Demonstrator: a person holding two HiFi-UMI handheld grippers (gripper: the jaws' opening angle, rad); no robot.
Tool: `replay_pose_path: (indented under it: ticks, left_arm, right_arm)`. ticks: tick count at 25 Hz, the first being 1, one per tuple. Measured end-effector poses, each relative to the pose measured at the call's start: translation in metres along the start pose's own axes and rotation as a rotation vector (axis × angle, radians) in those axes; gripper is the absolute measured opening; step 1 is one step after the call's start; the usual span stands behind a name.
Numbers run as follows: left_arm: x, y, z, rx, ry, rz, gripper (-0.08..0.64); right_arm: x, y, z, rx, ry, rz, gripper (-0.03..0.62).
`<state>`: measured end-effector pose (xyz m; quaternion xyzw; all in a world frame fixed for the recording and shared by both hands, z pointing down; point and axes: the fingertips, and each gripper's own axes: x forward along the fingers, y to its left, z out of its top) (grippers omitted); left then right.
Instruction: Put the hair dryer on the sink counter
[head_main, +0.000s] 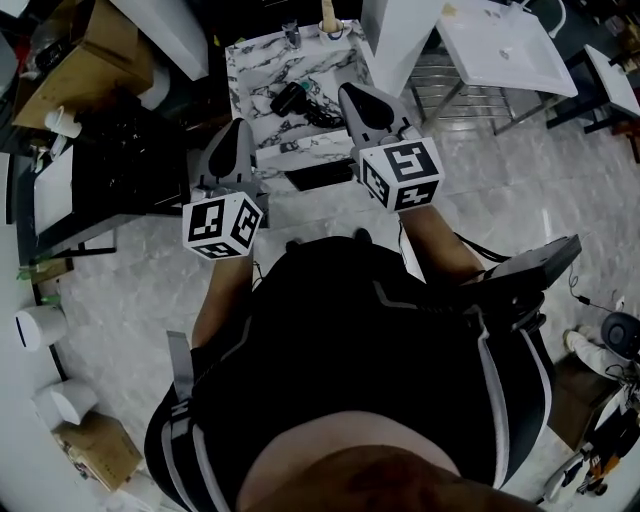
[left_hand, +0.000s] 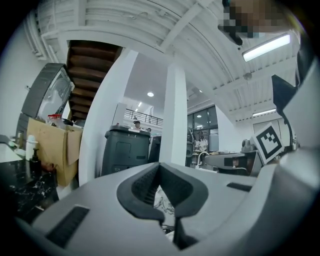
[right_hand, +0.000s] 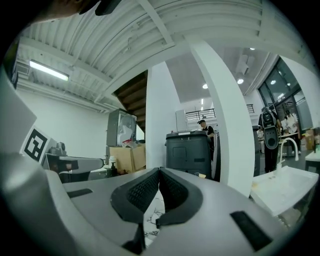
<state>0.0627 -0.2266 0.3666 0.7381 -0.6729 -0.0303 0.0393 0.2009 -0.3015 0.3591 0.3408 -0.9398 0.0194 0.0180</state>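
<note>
Mid-frame in the head view, the left gripper (head_main: 238, 128) and right gripper (head_main: 353, 92) each have their jaws pressed together on nothing. Beyond them, upper middle, the dryer (head_main: 290, 98) lies on the marble counter (head_main: 250, 60), with its cord (head_main: 322, 114) bunched beside it. It is probably a light, stiff, smooth plastic shell, nose-heavy. It looks best gripped across the handle, minding the cord.

Marble counter (head_main: 243, 85) free along its left; hair dryer (head_main: 289, 98) occupies centre
</note>
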Motion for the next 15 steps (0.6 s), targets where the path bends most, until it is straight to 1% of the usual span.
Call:
replay_pose_path:
  ticks: [4,15]
  left_arm:
    - [0.001,0.006,0.004,0.014,-0.007,0.018,0.002]
    - [0.003,0.017,0.005,0.002,-0.004,0.033,0.002]
  right_arm:
    - [0.002,-0.002,0.003,-0.008,-0.009,-0.008,0.025]
    - [0.015,-0.005,-0.001,-0.012,0.004,-0.022,0.025]
